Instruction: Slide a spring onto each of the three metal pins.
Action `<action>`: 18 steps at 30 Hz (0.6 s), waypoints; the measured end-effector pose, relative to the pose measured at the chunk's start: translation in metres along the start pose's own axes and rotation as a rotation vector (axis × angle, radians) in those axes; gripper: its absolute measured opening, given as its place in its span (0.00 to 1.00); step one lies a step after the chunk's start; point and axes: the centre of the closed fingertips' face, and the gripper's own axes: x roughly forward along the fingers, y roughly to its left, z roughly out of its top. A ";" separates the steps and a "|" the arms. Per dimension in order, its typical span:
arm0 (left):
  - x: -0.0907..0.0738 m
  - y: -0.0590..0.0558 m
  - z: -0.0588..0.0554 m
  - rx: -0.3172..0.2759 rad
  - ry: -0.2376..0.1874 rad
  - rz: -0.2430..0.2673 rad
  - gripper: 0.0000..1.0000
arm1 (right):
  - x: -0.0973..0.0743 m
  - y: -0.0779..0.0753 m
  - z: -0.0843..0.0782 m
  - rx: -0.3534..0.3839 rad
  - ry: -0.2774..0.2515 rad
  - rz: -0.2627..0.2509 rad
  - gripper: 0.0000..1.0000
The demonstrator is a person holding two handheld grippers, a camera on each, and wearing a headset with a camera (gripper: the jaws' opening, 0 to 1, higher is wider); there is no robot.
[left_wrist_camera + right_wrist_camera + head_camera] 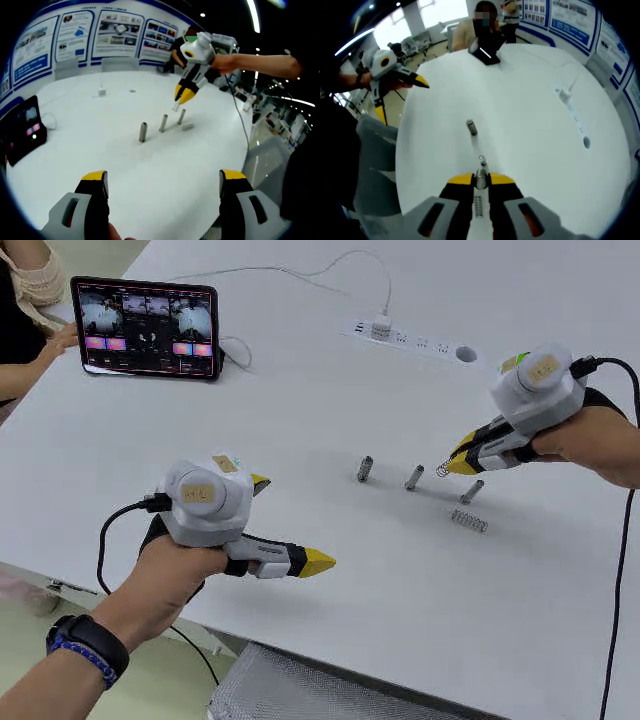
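The white table (pixel 330 370) carries a tablet (pixel 146 327) at its far left corner and a power strip (pixel 410 340) along the far edge. The left gripper (pixel 163 181) is held over the near side of the table, well apart from the work, its jaws spread wide with nothing between them. The right gripper (pixel 458 466) has its jaws pinched on a spring (pixel 441 471), which sticks out past the yellow tips just above the table. Seen from the head view, the left pin (pixel 365 469), middle pin (pixel 414 477) and right pin (pixel 471 491), all metal, stand upright in a row. The held spring hangs between the middle pin and the right pin, near their tops. In the right gripper view the tips crowd that spot, so whether it touches a pin is hard to tell. A second spring (pixel 469 521) lies flat on the table just beside the right pin, on the person's side
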 end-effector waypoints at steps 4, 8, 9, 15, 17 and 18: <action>-0.002 0.001 -0.001 -0.005 -0.002 0.000 0.94 | 0.003 -0.002 0.004 -0.007 -0.001 0.001 0.12; -0.003 0.002 -0.002 -0.006 0.001 0.003 0.94 | 0.008 -0.003 0.008 -0.015 -0.001 0.006 0.12; -0.003 0.003 -0.002 -0.006 0.002 0.003 0.93 | 0.009 -0.003 0.008 -0.017 0.000 0.008 0.12; -0.007 0.004 -0.004 -0.009 0.003 0.007 0.92 | 0.014 -0.004 0.012 -0.027 0.000 0.015 0.12; -0.007 0.005 -0.004 -0.010 0.006 0.010 0.92 | 0.017 -0.004 0.014 -0.024 0.000 0.018 0.12; -0.008 0.005 -0.005 -0.010 0.006 0.010 0.92 | 0.018 -0.004 0.014 -0.025 0.001 0.019 0.12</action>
